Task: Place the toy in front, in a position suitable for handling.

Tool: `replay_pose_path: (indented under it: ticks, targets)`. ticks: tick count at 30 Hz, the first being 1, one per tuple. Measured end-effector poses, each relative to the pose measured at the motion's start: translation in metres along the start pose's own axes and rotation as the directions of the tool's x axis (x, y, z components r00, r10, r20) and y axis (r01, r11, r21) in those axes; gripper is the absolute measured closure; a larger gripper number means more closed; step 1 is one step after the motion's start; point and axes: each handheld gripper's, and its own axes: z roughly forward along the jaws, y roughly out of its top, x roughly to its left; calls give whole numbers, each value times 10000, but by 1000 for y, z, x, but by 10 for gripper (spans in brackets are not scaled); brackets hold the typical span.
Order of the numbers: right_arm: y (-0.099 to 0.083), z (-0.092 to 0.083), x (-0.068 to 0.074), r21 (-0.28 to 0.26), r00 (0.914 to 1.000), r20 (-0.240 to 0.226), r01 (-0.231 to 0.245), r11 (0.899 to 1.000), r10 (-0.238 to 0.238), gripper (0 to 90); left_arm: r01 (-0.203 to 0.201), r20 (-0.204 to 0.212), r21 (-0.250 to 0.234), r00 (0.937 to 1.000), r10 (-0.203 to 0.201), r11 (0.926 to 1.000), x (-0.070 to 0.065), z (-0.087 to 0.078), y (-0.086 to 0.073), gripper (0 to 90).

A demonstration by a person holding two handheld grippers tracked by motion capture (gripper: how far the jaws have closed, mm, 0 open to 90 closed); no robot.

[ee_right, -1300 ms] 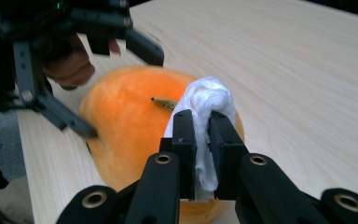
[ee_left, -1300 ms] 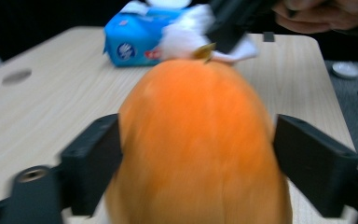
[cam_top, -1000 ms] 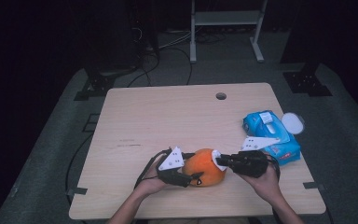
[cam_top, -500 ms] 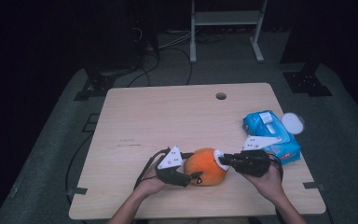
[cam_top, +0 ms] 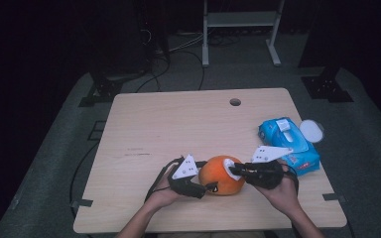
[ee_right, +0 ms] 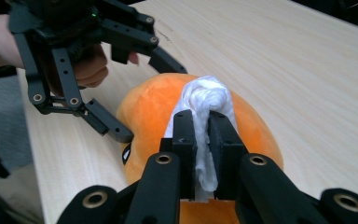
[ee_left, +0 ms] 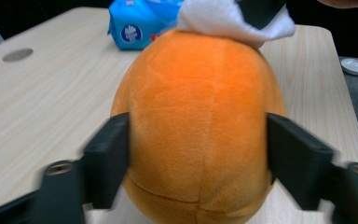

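Observation:
An orange plush toy [cam_top: 221,176] rests on the wooden table [cam_top: 178,124] near its front edge. My left gripper [cam_top: 207,176] is shut on it from the left; in the left gripper view both jaws press into the flanks of the toy [ee_left: 200,116]. My right gripper [cam_top: 235,171] comes in from the right, shut on a crumpled white wipe [cam_top: 230,166]. The right gripper view shows the wipe [ee_right: 205,98] pinched between the jaws of the right gripper [ee_right: 201,126] and lying against the top of the toy [ee_right: 154,107]. The left gripper [ee_right: 147,100] is behind it.
A blue pack of wet wipes [cam_top: 287,139] lies at the table's right edge, with a round white lid [cam_top: 311,130] beside it. A cable hole [cam_top: 235,102] sits near the far edge. Dark floor, cables and a metal stand lie beyond the table.
The right gripper with the wipe has shifted slightly on the toy's top. The left gripper and the toy stay in place.

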Motion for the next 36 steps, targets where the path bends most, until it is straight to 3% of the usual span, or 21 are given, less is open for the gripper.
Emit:
replay_pose_path:
  ticks: [6,8,12,14,16,21,23,29,33,35,36]
  targets:
    - [12,5,21,-176,9973,-396,606,9980,-612,815,-1157,-24,-9,9933,1157,9933,-15,1,11,354]
    - [14,1,23,-66,9961,-119,869,9962,-870,815,-1039,38,-121,9946,1040,9945,-14,0,10,349]
    - [10,-7,10,-60,9984,272,502,9987,-501,815,-843,36,-264,9964,844,9961,-13,1,9,348]
    - [8,-7,8,-81,9993,179,337,9994,-335,815,-917,-11,-206,9958,917,9956,-14,2,11,349]
    - [9,-3,13,-80,9989,71,463,9989,-463,815,-864,-52,-134,9963,863,9962,-15,3,13,350]
    - [13,15,30,-106,9946,-767,696,9975,-702,815,-1280,-96,194,9917,1282,9916,-20,4,15,351]
    - [14,16,33,-34,9936,-706,883,9961,-883,815,-1295,-86,189,9915,1297,9914,-20,4,13,353]
    - [12,-1,12,-127,9993,-12,372,9992,-372,814,-1083,66,52,9941,1083,9941,-16,3,8,343]
    - [2,-5,1,7,10000,-1,-58,10000,58,815,-8,70,174,10000,6,9998,-8,5,6,199]
    - [2,-6,0,41,9999,-25,-161,9999,162,815,316,239,71,9992,-318,9995,-7,6,4,234]
    - [2,-6,0,45,9999,15,-99,9999,99,815,276,224,56,9994,-277,9996,-7,6,5,264]
